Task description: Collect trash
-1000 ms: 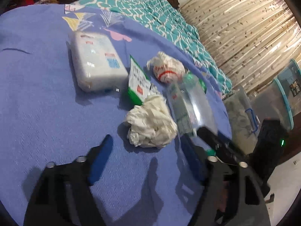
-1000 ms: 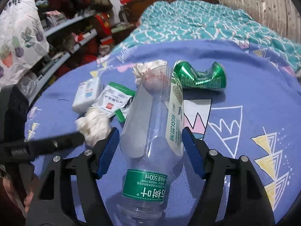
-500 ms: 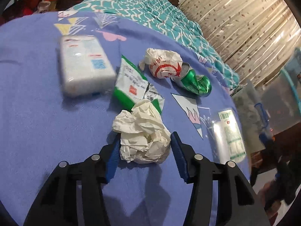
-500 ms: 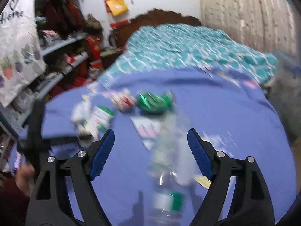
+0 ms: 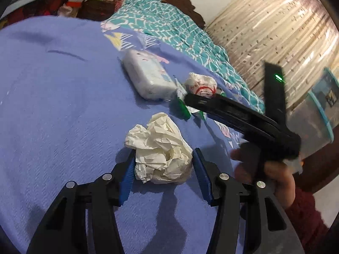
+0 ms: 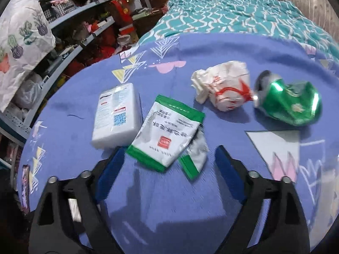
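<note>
A crumpled white paper ball lies on the purple blanket. My left gripper is shut on it, both blue pads against its sides, though the jaws are opening slightly. My right gripper hovers over a green-and-white pouch with its jaws opening wide and gripping nothing. The pouch's near corner lies between its fingertips. In the left wrist view the right gripper reaches in from the right, held by a hand. A red-printed crumpled wrapper and a crushed green can lie farther back.
A white tissue pack lies left of the pouch. A clear bin with a teal rim stands off the bed's right side by the curtain. A teal quilt covers the far bed. Cluttered shelves run along the left.
My left gripper closed in on the paper ball. My right gripper let go of the clear bottle, now out of view, widened, and swung back over the pouch.
</note>
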`<state>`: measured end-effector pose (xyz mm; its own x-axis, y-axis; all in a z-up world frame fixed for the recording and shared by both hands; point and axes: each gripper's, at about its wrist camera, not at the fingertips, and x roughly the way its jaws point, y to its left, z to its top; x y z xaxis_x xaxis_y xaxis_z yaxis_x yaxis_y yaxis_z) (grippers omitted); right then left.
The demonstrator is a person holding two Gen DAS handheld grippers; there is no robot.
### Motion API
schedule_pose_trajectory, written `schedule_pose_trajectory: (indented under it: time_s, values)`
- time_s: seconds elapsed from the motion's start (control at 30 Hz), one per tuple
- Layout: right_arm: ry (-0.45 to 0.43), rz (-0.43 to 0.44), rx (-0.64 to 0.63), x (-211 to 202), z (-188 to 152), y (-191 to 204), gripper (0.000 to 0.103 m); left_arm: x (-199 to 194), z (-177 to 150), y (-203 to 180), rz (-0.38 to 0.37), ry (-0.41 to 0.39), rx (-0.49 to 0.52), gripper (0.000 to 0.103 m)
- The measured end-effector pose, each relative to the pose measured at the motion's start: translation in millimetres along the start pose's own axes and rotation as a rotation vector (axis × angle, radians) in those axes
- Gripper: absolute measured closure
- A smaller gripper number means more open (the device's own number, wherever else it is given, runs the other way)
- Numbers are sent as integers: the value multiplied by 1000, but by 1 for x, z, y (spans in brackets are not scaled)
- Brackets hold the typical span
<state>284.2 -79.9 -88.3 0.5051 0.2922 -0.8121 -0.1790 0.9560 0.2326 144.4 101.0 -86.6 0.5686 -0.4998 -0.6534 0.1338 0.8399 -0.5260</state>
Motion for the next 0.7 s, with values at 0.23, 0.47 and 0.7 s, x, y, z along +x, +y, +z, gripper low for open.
schedule_pose_trajectory:
  time_s: [0.23, 0.47, 0.7]
  values:
    - [-22, -118, -123, 3, -8, 7, 61, -2, -9, -24, 37, -33, 121, 53]
    - [-66, -30, -39, -45, -32, -22, 95, -1, -8, -17, 33, -32, 91, 53]
    - [-37, 42, -16, -70, -41, -41, 91, 4, -9, -20, 73, -1, 98, 53]
